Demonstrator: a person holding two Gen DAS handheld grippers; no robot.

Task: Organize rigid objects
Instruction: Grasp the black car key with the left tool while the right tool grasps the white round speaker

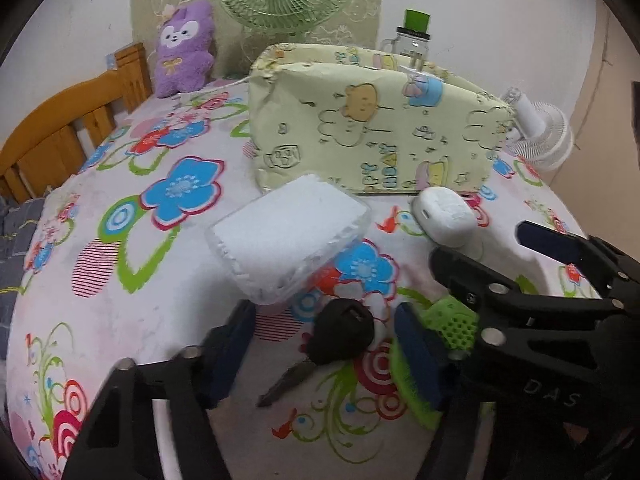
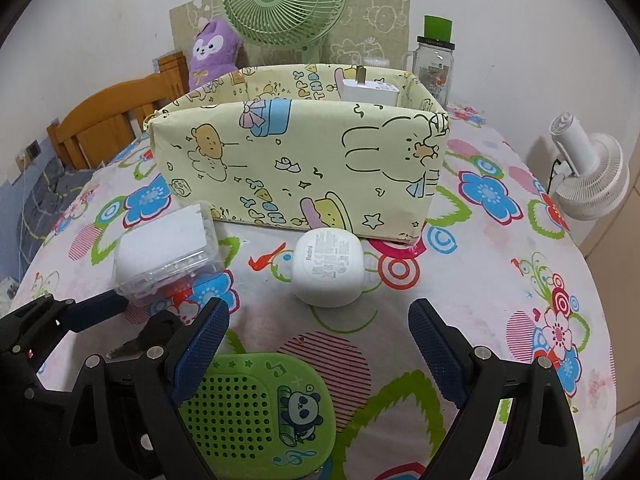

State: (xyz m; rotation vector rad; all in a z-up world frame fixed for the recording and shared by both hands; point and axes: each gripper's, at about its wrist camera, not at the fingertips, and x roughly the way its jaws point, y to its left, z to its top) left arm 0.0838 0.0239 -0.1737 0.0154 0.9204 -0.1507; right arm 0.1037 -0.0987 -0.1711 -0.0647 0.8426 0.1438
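Left gripper (image 1: 320, 344) wide open around key (image 1: 340, 332); right gripper (image 2: 318, 324) open—seemingly empty.

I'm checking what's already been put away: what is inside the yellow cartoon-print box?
Inside the yellow cartoon-print box, a white plug-in charger with its prongs up stands at the back right. The front wall hides the box floor, so anything lower cannot be seen.

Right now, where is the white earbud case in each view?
Left wrist: earbud case right of centre, before the yellow box.
Right wrist: earbud case at centre, ahead of the open right gripper.
Shared landmark: the yellow box, just behind it.
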